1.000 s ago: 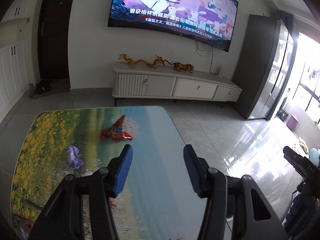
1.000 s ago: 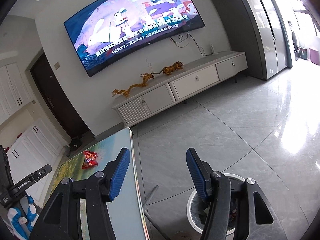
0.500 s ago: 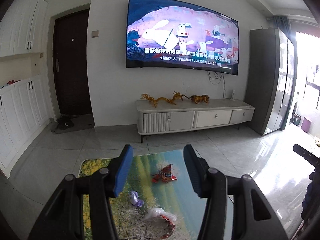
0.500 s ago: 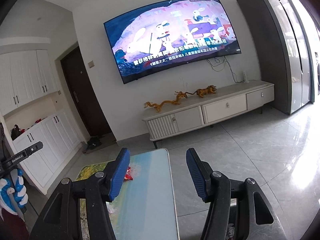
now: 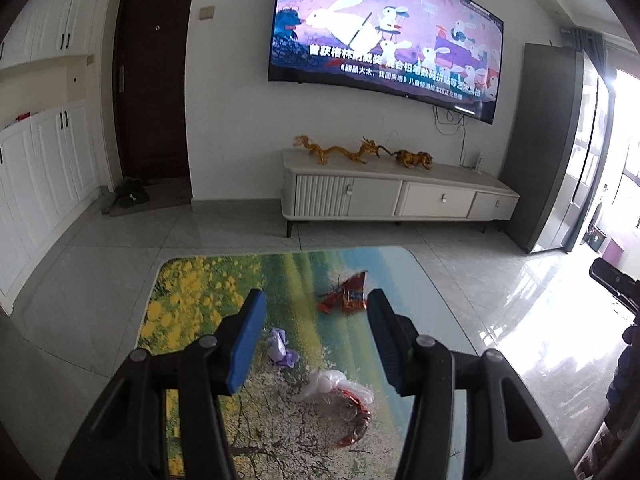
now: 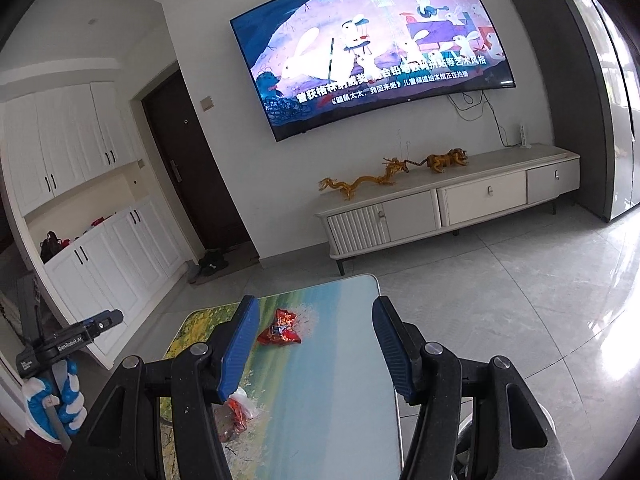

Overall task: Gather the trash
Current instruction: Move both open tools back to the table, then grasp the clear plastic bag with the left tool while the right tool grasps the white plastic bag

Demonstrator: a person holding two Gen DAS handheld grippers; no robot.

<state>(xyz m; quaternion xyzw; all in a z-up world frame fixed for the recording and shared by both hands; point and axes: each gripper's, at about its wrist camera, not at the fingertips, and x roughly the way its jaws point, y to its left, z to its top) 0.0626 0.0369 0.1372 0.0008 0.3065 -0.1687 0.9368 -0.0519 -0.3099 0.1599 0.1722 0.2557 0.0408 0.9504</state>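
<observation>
Trash lies on a low table (image 5: pixel 208 280) with a landscape print. A red snack wrapper (image 5: pixel 346 298) lies toward the far side; it also shows in the right wrist view (image 6: pixel 282 328). A purple crumpled wrapper (image 5: pixel 282 346) lies mid-table. A clear plastic bag with a red wrapper (image 5: pixel 340 396) lies nearer; it also shows in the right wrist view (image 6: pixel 242 408). My left gripper (image 5: pixel 316 340) is open and empty above the table's near part. My right gripper (image 6: pixel 314 348) is open and empty above the table's right side (image 6: pixel 360 360).
A white TV cabinet (image 5: pixel 396 196) with golden figurines stands at the far wall under a large TV (image 5: pixel 384 36). A dark cabinet (image 5: pixel 548 144) stands at right. White cupboards (image 6: pixel 80 208) line the left wall. A white bin's rim (image 6: pixel 466 436) peeks behind the right gripper.
Both wrist views have tilted up and pulled back from the table and floor over the last second. The nearer trash pieces came into view. Both grippers stayed open.
</observation>
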